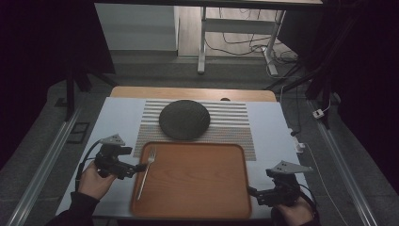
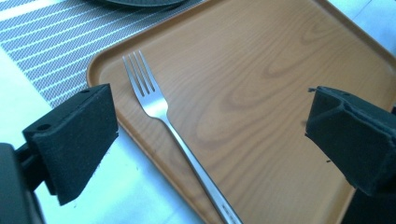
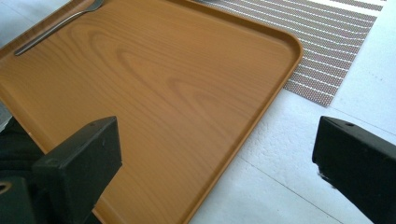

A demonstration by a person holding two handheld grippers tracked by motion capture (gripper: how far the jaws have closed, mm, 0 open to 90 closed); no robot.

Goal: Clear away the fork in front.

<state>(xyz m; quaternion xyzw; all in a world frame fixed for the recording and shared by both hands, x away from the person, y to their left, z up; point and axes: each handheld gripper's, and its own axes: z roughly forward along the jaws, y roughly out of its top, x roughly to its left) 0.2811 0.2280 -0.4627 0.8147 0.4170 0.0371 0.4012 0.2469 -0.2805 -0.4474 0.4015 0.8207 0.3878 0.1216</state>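
Observation:
A silver fork (image 1: 146, 169) lies along the left side of a wooden tray (image 1: 197, 179), tines pointing away from me. My left gripper (image 1: 139, 167) hovers at the tray's left edge, close to the fork's handle. In the left gripper view the jaws (image 2: 209, 105) stand wide open, with the fork (image 2: 177, 135) lying on the tray (image 2: 261, 93) below and between them, untouched. My right gripper (image 1: 251, 192) sits at the tray's near right corner. In the right gripper view it (image 3: 215, 135) is open over the tray's edge (image 3: 261, 107) with nothing between its jaws. The fork (image 3: 56, 28) shows at that view's top left.
A dark round plate (image 1: 184, 119) rests on a striped placemat (image 1: 235, 122) just behind the tray. White table surface (image 1: 113, 122) runs on both sides of the tray. Beyond the table stand desk legs and cables on the floor.

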